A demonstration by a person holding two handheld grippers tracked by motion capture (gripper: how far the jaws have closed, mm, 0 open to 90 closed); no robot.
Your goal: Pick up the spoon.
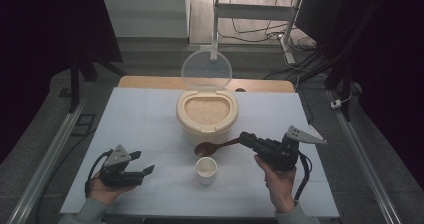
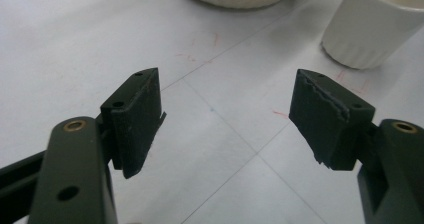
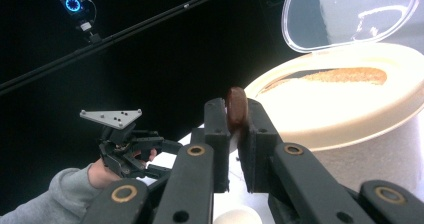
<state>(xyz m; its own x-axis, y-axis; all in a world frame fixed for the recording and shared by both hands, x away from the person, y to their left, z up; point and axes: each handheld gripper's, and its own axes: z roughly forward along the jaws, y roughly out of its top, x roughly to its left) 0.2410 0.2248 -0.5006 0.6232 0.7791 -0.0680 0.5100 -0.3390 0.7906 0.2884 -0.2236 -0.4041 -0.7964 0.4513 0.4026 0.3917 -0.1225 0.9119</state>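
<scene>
Your right gripper point(image 1: 246, 138) is clenched on the handle of a brown wooden spoon point(image 1: 212, 146), and in the right gripper view the handle end sticks up between the two jaws, pinched tight. From the high view the spoon runs out toward 9 o'clock from that gripper, with its bowl hovering just above the small white cup point(image 1: 206, 169), which sits near the middle of the counter point(image 1: 140, 119) toward the near edge. The big cream tub of rice point(image 1: 206, 112) is at 12 o'clock from the cup, lid point(image 1: 206, 70) flipped up and standing open behind it. Your left gripper point(image 1: 145, 170) is down at about 9 o'clock from the cup, well apart from it, and it's released: the left gripper view shows the jaws spread wide with nothing but bare counter between them. The cup is off at roughly 1 o'clock in that view, and the bottom of the tub peeks in at 12.
</scene>
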